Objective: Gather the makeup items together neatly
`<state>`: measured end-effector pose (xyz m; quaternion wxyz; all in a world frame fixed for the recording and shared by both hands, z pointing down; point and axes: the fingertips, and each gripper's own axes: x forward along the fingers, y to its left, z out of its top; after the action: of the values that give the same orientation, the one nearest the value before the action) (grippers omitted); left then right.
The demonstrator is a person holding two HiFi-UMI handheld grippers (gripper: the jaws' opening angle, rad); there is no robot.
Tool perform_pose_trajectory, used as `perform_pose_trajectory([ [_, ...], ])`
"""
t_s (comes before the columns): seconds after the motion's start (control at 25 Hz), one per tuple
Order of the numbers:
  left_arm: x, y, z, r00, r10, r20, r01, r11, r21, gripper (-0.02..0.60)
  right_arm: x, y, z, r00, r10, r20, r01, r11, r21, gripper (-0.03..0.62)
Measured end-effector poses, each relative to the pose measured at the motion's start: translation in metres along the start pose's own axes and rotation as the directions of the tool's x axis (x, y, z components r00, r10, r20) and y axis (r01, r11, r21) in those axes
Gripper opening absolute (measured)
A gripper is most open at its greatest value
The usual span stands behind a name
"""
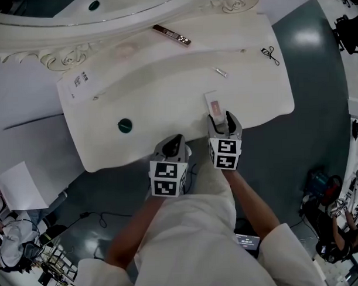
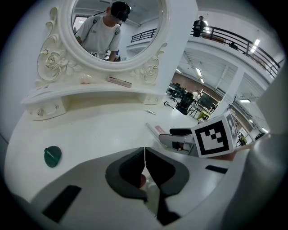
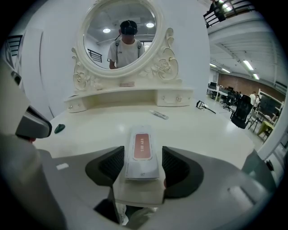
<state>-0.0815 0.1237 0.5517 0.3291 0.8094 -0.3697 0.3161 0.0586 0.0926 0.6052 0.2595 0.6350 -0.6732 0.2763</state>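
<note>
Flat makeup box, pale with a reddish panel on its lid, lies at the near right edge of the desk, its long axis pointing away from the person. The right tool is spread and brackets the box's near end, one jaw along each long edge; a thin gap shows on the right side, so I judge it is not yet pinched. The box looks light, stiff and smooth-sided, likely to slip, so a firm squeeze across its narrow width near the middle should suit it.

Beside it, the left tool hangs over the desk's front edge with its jaws pressed together and nothing between them.

Further out on the left sits a small green compact, well apart from the box. Beyond the box lies a thin pale tube, small and probably apt to roll, and at the far right a black wiry clip. On the shelf under the mirror rest a slim brown stick and a pinkish lump too small to identify. Print on the box cannot be read.
</note>
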Motion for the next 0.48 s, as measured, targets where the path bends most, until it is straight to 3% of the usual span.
perform_pose_trajectory([
  [0.32,0.003,-0.006,0.009,1.0,-0.013,0.0,0.013,1.0,0.01,0.015,-0.012,-0.001,0.016,0.999,0.005,0.033,-0.006,1.0,0.009,0.231],
  [0.48,0.007,-0.012,0.019,1.0,-0.022,0.003,0.022,1.0,0.018,0.015,-0.019,-0.002,0.028,0.997,0.024,0.067,-0.025,1.0,0.008,0.1],
])
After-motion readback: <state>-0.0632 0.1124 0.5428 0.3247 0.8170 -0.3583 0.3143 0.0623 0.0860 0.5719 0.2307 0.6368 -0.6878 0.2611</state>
